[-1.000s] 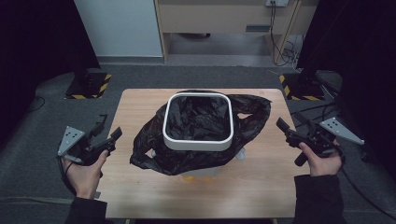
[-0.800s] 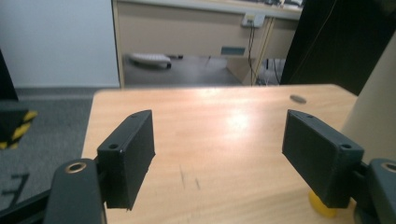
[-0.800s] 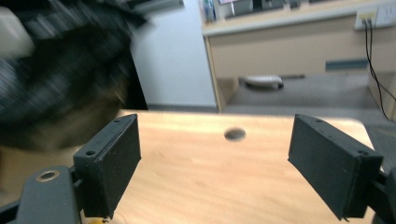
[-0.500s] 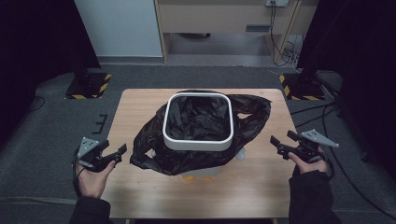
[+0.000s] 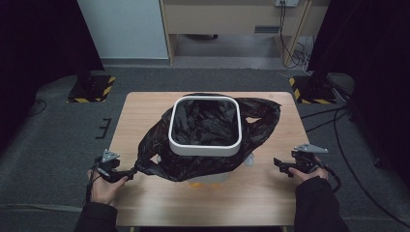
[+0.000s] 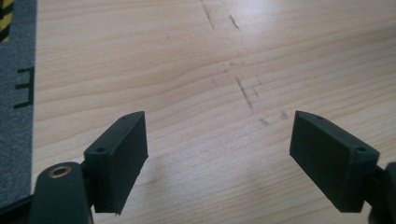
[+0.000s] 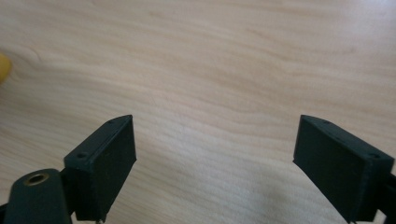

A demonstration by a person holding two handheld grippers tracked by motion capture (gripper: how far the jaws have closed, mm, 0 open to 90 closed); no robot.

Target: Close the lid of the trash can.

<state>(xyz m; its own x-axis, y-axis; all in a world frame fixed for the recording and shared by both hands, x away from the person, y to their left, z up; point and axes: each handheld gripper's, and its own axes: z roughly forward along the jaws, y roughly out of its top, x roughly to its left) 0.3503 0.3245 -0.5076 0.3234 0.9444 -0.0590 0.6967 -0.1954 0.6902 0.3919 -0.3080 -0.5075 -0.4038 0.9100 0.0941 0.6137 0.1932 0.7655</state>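
Both tongs, left (image 5: 131, 171) and right (image 5: 279, 162), gape empty beside the unlabelled bag (image 5: 208, 159).

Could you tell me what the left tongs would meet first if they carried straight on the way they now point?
Probably the black bag: the open left tongs point at its nearest corner, just over the table. How close they are is unclear.

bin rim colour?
White rim, around a black bag. Clearest in the high view.
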